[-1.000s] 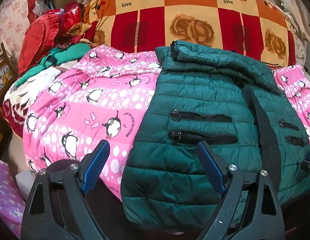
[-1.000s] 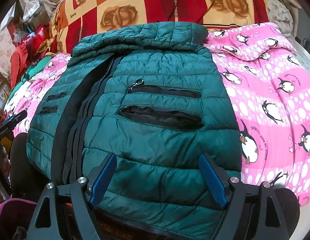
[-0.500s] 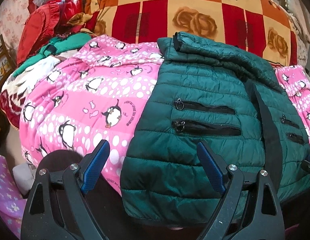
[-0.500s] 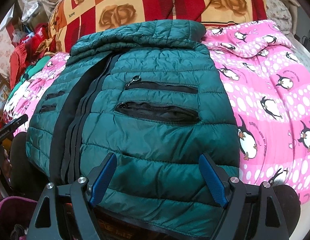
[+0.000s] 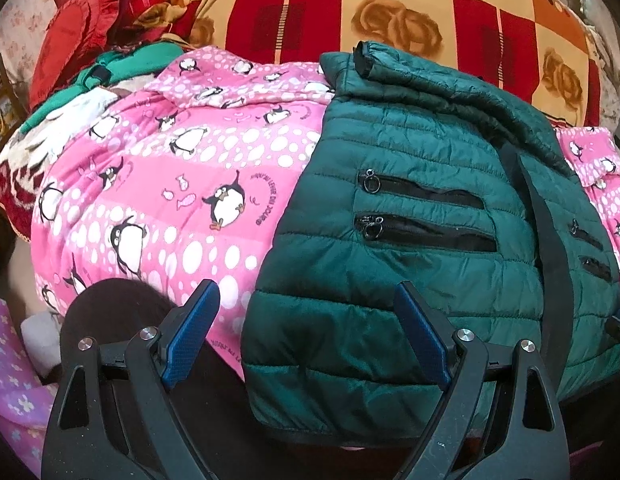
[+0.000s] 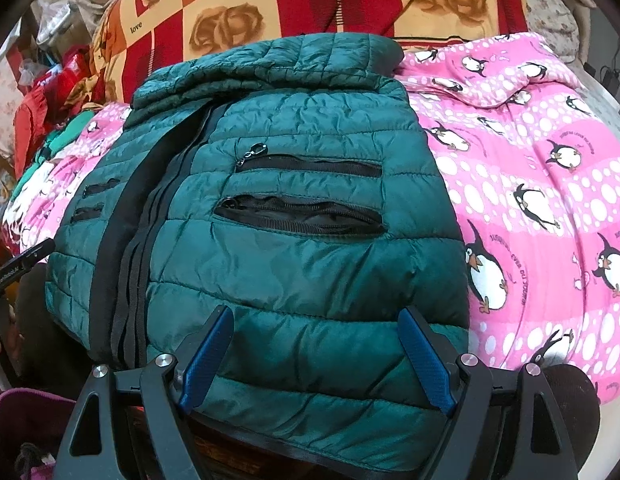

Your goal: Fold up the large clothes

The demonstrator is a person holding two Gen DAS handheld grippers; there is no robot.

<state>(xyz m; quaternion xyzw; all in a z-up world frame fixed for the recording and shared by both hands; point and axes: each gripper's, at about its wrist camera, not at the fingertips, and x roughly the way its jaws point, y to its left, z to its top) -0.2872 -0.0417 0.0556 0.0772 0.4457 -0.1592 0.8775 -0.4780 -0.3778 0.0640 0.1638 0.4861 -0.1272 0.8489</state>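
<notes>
The green puffer jacket (image 5: 410, 216) lies face-up on the pink penguin blanket (image 5: 157, 184) covering the bed, sleeves already tucked across the top. Over the last second both cameras have eased back a little, showing more of its hem, so a hem grab seems next. The left gripper (image 5: 305, 332) and right gripper (image 6: 318, 352) have their fingers spread wide, holding nothing. The checked rose quilt (image 5: 390, 12) reads "love"; the penguin print's lettering is illegible.

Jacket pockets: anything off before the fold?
On the jacket, the lower pocket nearest the right gripper gapes unzipped, lining showing. The pocket above it looks zipped shut. Both grippers are open, holding nothing.
</notes>
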